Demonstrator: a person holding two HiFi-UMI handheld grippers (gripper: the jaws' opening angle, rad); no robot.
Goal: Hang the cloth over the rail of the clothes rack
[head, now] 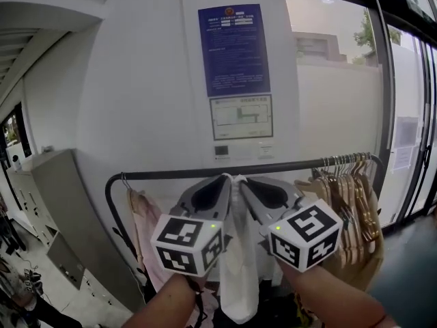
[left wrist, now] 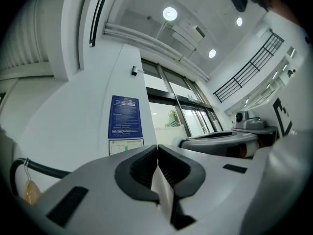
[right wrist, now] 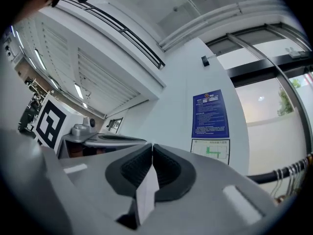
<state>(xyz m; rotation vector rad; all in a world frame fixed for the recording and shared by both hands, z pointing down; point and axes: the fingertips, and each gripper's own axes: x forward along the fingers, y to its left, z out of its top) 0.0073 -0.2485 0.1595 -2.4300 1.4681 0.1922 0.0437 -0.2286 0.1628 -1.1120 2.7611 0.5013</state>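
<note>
A white cloth (head: 237, 265) hangs down between my two grippers in the head view, in front of the black rail (head: 273, 167) of the clothes rack. My left gripper (head: 226, 178) is shut on the cloth's upper edge, and a white fold (left wrist: 163, 190) shows pinched between its dark pads. My right gripper (head: 242, 180) is shut on the same edge right beside it, with a white strip (right wrist: 146, 192) in its pads. Both tips sit close together just below rail height. Both point slightly upward at the white wall.
Wooden hangers (head: 353, 200) crowd the rail's right end. A pale pink garment (head: 147, 227) hangs at its left end. A blue notice (head: 234, 50) and a floor plan (head: 240, 117) are fixed to the white wall behind. Glass doors (head: 410, 115) stand to the right, a grey counter (head: 58, 190) to the left.
</note>
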